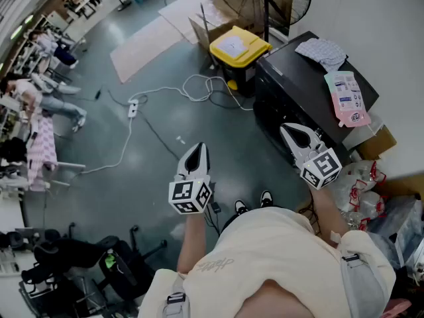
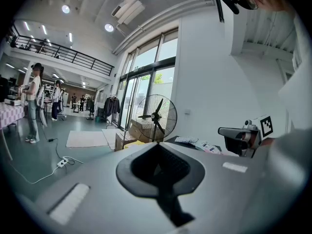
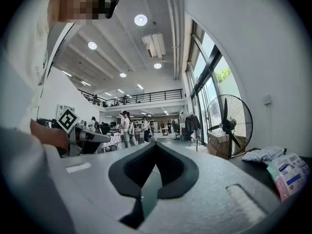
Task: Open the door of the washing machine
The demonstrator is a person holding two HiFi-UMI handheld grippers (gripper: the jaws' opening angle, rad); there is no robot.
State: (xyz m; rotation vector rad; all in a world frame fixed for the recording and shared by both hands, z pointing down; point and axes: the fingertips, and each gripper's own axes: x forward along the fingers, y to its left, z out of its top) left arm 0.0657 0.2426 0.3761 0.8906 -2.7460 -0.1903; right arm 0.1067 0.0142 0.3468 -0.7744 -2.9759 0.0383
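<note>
Left tool and right tool are sitting closed, empty. Only the head view is showing the washing machine front, beside the right tool.

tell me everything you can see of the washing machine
The washing machine is a black, boxy unit with a flat matte top, standing against the white wall beside a yellow-lidded bin. A folded patterned cloth and a pink pouch lie on its top. Its dark front shows little detail; no door stands swung out. The right gripper hangs before it, jaws together, apparently not touching.
</note>
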